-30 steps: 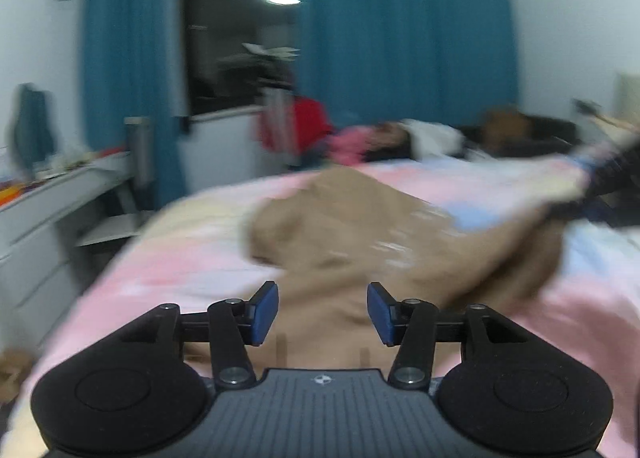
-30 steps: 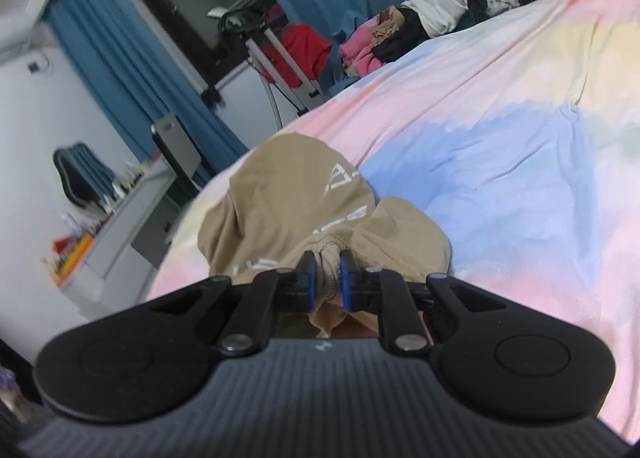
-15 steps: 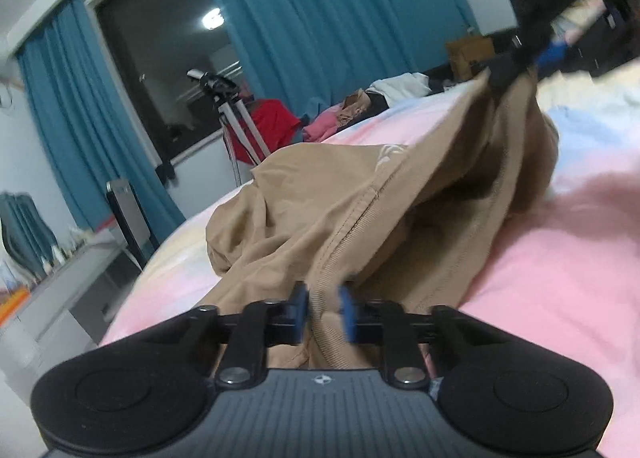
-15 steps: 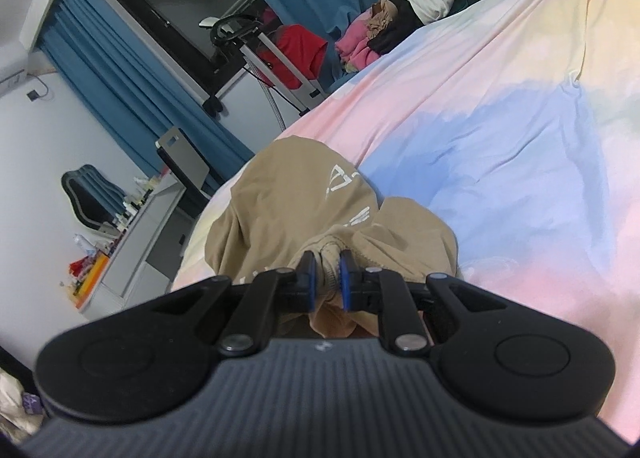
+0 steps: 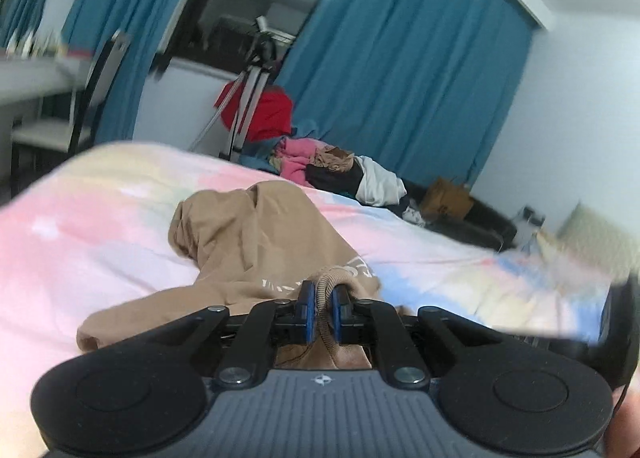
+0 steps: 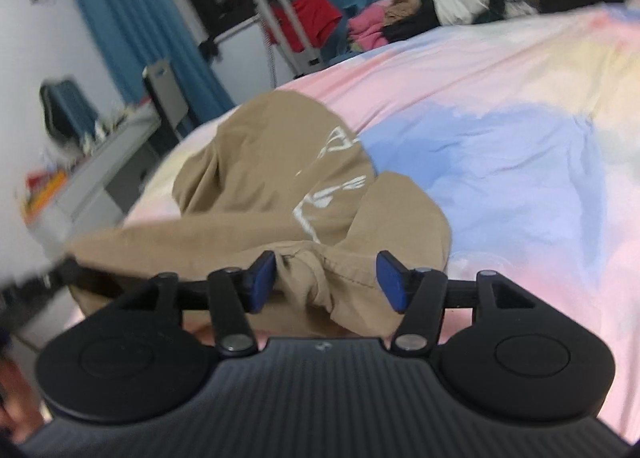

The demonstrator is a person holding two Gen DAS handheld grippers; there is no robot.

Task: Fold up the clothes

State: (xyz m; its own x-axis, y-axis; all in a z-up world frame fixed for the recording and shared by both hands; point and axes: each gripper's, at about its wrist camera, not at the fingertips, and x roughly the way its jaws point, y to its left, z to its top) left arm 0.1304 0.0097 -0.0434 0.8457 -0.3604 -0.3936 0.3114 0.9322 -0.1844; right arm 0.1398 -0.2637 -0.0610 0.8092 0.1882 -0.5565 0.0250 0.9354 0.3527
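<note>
pastel bed sheet (image 6: 520, 146) under a crumpled tan garment (image 6: 272, 178)

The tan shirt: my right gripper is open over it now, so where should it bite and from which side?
Probably the stitched hem fold of the tan shirt bunched between the right gripper fingers. Come straight forward and low over the bedsheet; that ridge stands up, thin enough to pinch. The left gripper already clamps a ribbed edge.

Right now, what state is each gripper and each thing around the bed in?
left gripper: shut on a ribbed edge of the tan garment.
right gripper: open, fabric between its fingers, not pinched.
tan garment: crumpled on the bed, unfolded.
bedsheet: spread, lightly wrinkled.
clothes pile: heaped, unfolded.
curtains: parted over a dark window.
</note>
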